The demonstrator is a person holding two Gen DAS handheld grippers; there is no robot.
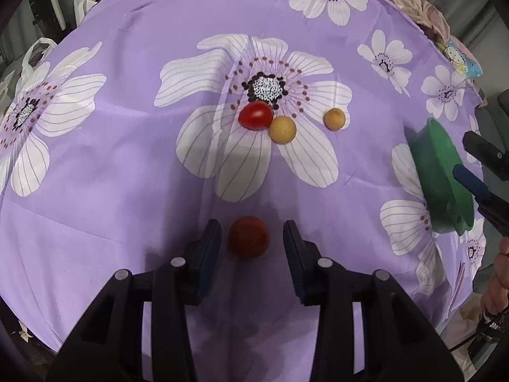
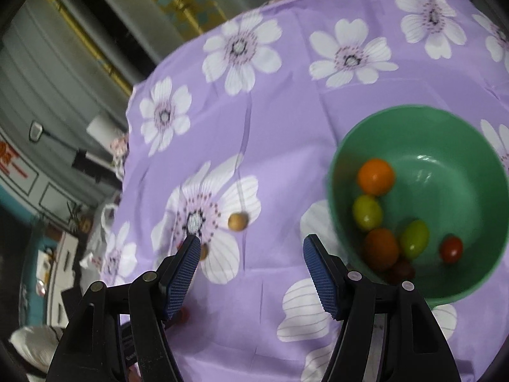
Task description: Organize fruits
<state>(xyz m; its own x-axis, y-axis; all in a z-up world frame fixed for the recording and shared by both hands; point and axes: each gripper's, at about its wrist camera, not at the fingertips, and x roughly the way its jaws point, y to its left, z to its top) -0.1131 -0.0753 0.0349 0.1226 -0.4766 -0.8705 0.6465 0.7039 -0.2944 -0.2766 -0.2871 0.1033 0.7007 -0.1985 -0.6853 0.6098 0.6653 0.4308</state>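
I am lowering my left claw point(image 1: 251, 242) around a red cherry tomato point(image 1: 248, 237) lying on the purple flowered surface point(image 1: 127, 172). The pads are not touching it yet, so I am squeezing softly. My right claw point(image 2: 251, 270) is hanging open beside the green bowl point(image 2: 451, 133).

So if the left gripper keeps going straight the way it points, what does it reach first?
Most likely the red tomato lying between the left gripper's fingers, which don't visibly touch it yet; then the purple cloth under it. Depth is hard to judge.
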